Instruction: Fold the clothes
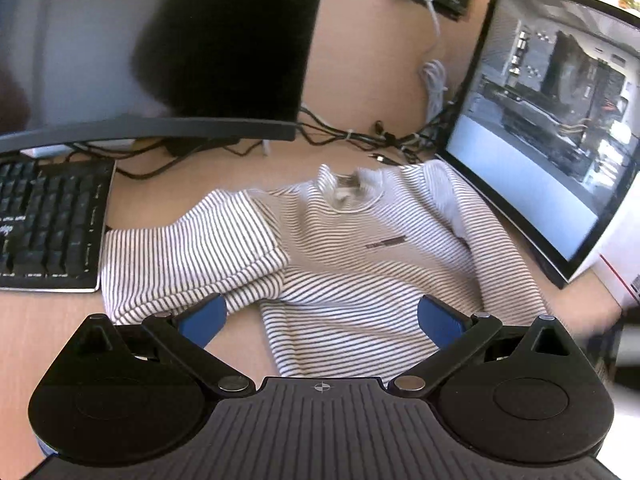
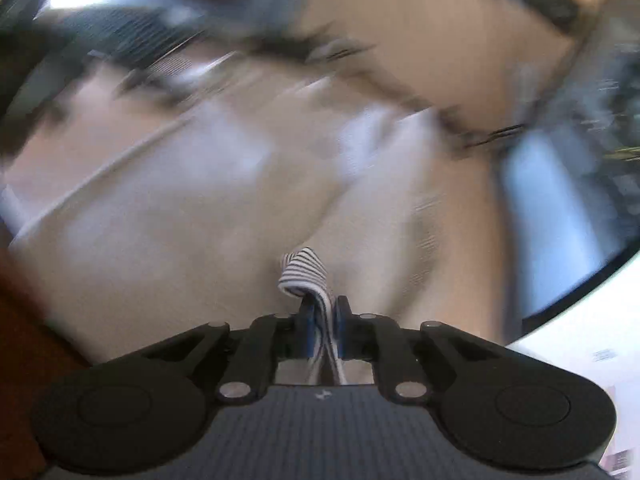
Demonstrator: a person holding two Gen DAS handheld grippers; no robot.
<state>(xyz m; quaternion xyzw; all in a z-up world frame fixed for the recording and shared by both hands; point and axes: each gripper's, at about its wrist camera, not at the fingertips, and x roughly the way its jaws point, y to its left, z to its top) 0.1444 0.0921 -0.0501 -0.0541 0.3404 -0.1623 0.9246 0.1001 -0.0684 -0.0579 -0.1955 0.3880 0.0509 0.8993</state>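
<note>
A cluttered office table [image 1: 52, 320] of pale wood carries the work: a black keyboard [image 1: 48, 224] at the left, a dark monitor [image 1: 160, 48] behind it, a second lit monitor [image 1: 560, 140] at the right, and a tangle of cables [image 1: 360, 136] along the back. Between them lies the striped sweater [image 1: 360, 248], front up with its collar toward the monitors, filling what free surface there is. One sleeve [image 1: 192, 248] is already laid inward across the chest, probably the first fold toward a narrow rectangle. The left gripper [image 1: 320, 316] hovers just above the hem with its blue fingers [image 1: 204, 316] spread wide and gripping nothing, likely placed to pin or take the lower edge. In the heavily blurred right wrist view, the right gripper [image 2: 323, 320] is clamped on a pinch of striped fabric [image 2: 302, 272], which stands up in a loop between the fingers; I judge this to be the other sleeve or side, but the blur hides which.
</note>
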